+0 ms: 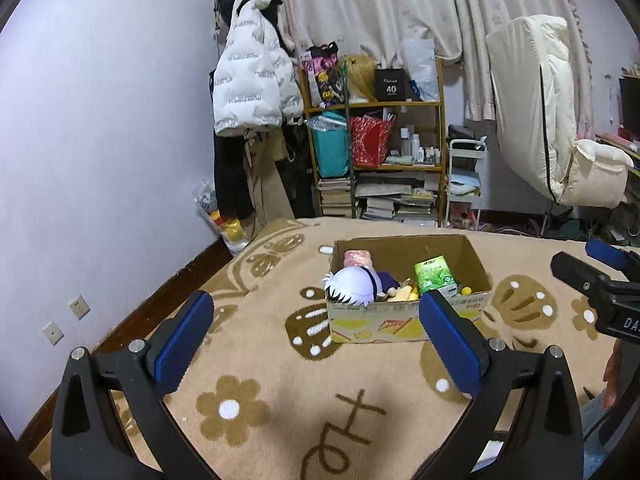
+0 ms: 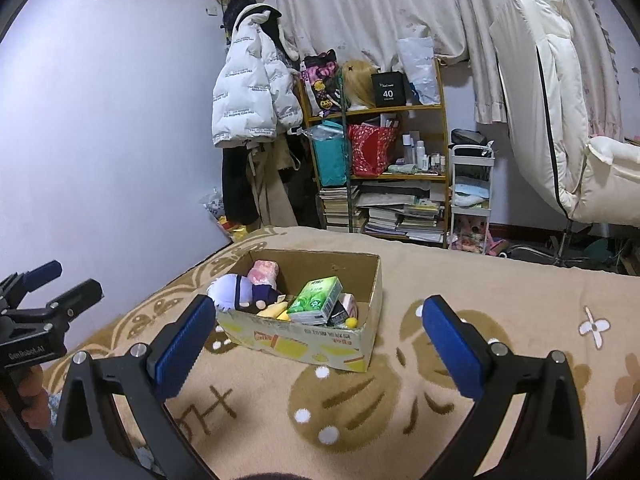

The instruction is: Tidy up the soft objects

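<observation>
The left gripper (image 1: pixel 316 344) with its blue pads is closest to the camera. Its jaws are spread wide and hold nothing. It hangs over a tan fuzzy blanket (image 1: pixel 280 412) with brown flowers and butterflies on it, which covers the bed. The right gripper (image 2: pixel 318 346) looks the same: its jaws are spread wide and they are empty too.

Farther back on the blanket sits an open brown cardboard box (image 1: pixel 474 270) with yellow and red print on its front. The soft things are inside it. A plush doll with white hair and a dark purple body (image 1: pixel 354 285) leans on the left front edge. Behind the doll is a pink pack (image 1: pixel 357 258). A green pack of tissues (image 1: pixel 434 276) sits in the middle of the box, tilted up. Some yellow soft toys (image 2: pixel 274 311) lie between the doll and the tissues.

Past the bed there is a wooden shelf (image 2: pixel 440 144) full of bags and books, and a white puffy coat (image 1: pixel 250 84) hangs beside it.
</observation>
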Available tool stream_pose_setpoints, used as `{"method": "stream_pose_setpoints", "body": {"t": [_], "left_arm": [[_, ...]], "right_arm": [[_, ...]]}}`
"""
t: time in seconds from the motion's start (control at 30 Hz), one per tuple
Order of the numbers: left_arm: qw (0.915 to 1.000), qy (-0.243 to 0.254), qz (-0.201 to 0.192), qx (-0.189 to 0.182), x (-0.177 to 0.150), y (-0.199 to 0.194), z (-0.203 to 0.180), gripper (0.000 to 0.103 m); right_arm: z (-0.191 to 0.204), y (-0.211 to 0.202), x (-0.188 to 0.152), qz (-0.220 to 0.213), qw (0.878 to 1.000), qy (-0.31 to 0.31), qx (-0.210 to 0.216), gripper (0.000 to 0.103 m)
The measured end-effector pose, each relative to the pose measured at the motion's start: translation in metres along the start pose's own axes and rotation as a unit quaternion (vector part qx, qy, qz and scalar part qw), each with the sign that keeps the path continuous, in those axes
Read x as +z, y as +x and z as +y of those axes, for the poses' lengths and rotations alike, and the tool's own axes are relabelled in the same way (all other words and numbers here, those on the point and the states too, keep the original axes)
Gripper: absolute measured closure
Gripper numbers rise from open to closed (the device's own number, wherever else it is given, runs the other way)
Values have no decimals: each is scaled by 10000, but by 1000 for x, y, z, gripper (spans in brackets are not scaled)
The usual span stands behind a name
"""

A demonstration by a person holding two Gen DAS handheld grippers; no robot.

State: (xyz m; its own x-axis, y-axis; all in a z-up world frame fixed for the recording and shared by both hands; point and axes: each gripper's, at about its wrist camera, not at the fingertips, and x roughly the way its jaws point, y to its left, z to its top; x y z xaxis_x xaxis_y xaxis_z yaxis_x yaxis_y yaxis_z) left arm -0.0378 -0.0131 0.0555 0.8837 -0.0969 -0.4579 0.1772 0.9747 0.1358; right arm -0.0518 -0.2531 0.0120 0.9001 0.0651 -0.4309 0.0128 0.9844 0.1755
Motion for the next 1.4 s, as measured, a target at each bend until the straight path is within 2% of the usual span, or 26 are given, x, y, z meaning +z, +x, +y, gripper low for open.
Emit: {"method": "stream_pose_setpoints", "body": {"t": [0.1,0.3,0.63,0.97,1.4], "left_arm": [[10000,78,-55,24,-4,-1,-5,1],[9997,156,188,-60,-13,15,-10,1],[9991,305,265,-96,-21,31,-17,1],[9993,163,296,-151,-20,38,-14,1],[9991,211,321,-201,-22,37,-16,1]], "right_arm": [[1,-1,-3,-11,10000,-73,-29,0],[0,3,-7,140,9999,-59,-73,0],[-9,10,-8,229,9997,-39,-98,0],[-12,11,-8,199,9997,-32,-118,0],[-14,11,-7,186,9997,-63,-164,0]]}}
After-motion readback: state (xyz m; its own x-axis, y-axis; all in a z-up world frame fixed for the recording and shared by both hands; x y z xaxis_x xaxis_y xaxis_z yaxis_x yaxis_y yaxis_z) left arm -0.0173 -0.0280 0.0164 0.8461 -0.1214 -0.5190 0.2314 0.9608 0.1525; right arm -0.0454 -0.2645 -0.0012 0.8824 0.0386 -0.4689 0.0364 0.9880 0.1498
